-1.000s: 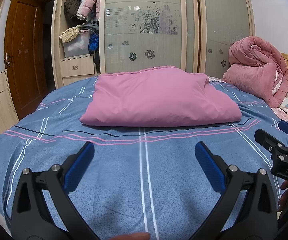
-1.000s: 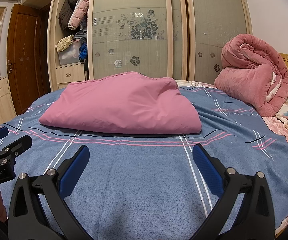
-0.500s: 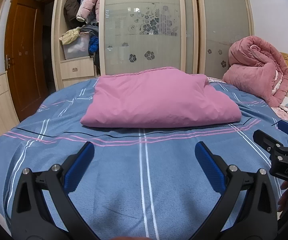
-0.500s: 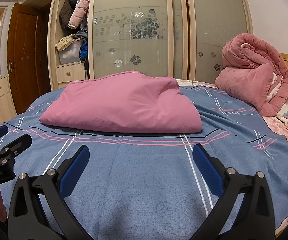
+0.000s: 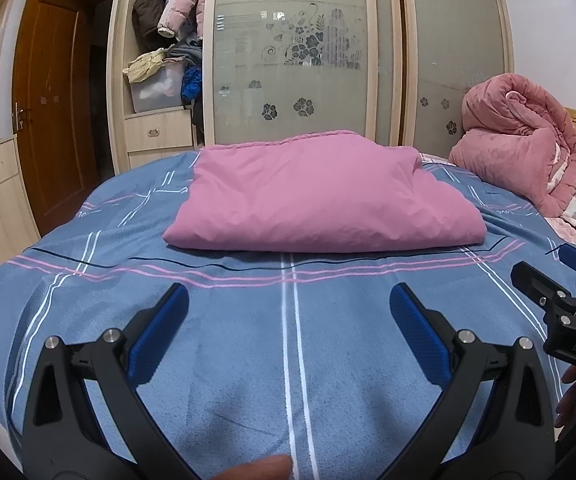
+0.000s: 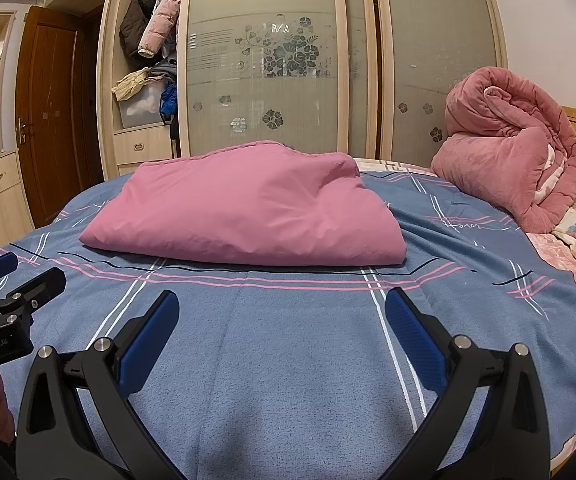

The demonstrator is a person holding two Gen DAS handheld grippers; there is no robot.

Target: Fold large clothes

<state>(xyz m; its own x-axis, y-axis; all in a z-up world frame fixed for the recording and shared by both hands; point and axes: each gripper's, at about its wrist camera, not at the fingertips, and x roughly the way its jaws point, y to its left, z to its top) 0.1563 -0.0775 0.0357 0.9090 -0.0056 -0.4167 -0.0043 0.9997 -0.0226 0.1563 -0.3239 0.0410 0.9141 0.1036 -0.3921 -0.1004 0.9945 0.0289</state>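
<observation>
Both grippers hang low over the near part of the bed with nothing in them, which reads as the stance taken once a fold is finished or before another is begun. The left gripper [image 5: 288, 312] fills the bottom of its own view, its blue-padded fingers [image 5: 160, 332] spread wide with only the striped blue bedspread [image 5: 248, 340] showing between them; the right gripper [image 6: 282, 316] sits the same way at the bottom of its view, fingers [image 6: 415, 332] wide apart and empty. Each tool also shows at the edge of the other's frame, the right one at the right edge of the left view and the left one at the left edge of the right view, so they are held side by side and level, both aimed at the pink garment [image 5: 319, 200]. That garment lies in the centre of both frames, well beyond the fingertips, on the bedspread and touched by neither tool. It looks already folded: a thick, roughly rectangular bundle with a rounded folded edge facing the cameras, a smooth top with faint creases, and its right end [image 6: 343, 172] puffed and slightly rumpled. Judging by that compact shape, the folding seems done or nearly so, perhaps needing only a tidy of the right end. A rolled pink quilt [image 6: 507, 140] sits apart at the right of the frame.
</observation>
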